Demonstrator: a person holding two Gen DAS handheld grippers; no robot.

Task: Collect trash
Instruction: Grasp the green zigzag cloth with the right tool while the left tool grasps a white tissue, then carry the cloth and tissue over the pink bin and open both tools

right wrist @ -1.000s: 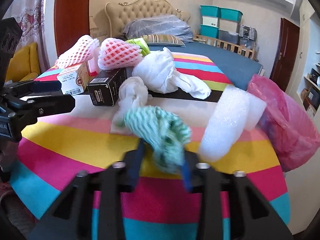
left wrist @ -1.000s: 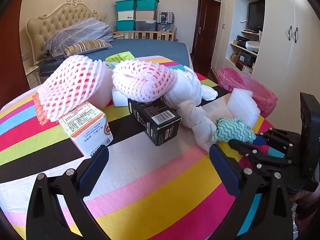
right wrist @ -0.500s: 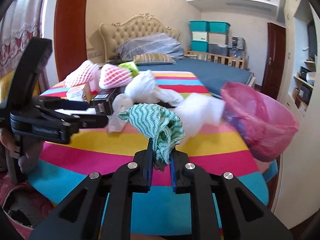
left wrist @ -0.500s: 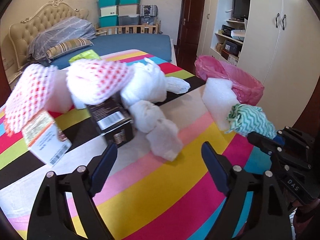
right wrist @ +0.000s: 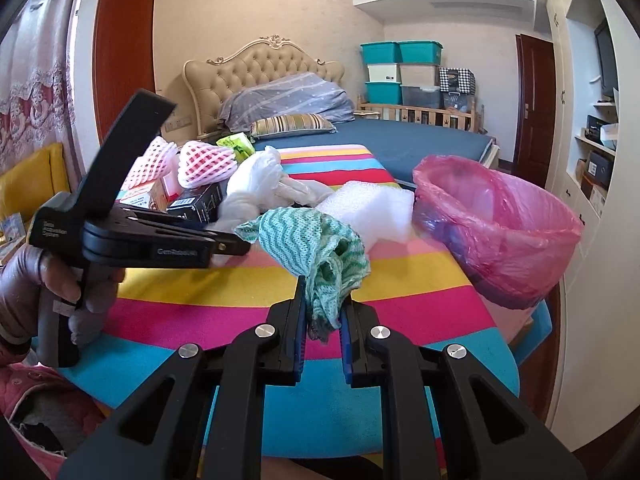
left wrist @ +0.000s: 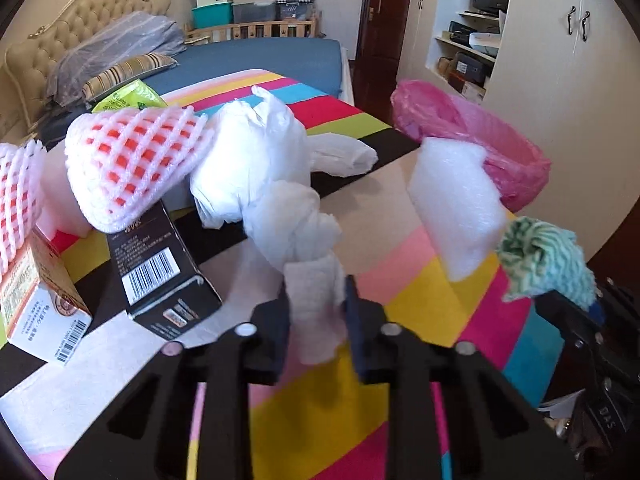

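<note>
My left gripper (left wrist: pixel 316 316) is shut on the near end of a twisted white tissue wad (left wrist: pixel 304 236) that lies on the striped table (left wrist: pixel 420 308). My right gripper (right wrist: pixel 323 312) is shut on a crumpled green wavy-patterned cloth (right wrist: pixel 316 240), held above the table edge; the cloth (left wrist: pixel 544 260) also shows at the right of the left wrist view. A bin lined with a pink bag (right wrist: pixel 496 224) stands off the table's right side. In the right wrist view the left gripper (right wrist: pixel 236 246) reaches in from the left, held by a gloved hand (right wrist: pixel 24 280).
On the table lie a white foam block (left wrist: pixel 456 204), a knotted white plastic bag (left wrist: pixel 256 156), a black box (left wrist: pixel 160 268), an orange-and-white carton (left wrist: pixel 36 304), two pink foam fruit nets (left wrist: pixel 128 168) and a green packet (left wrist: pixel 128 96). A bed stands behind.
The left gripper moved forward over the table and closed on the white tissue wad. The right gripper lifted the green cloth off the table and swung it toward the pink-lined bin.
</note>
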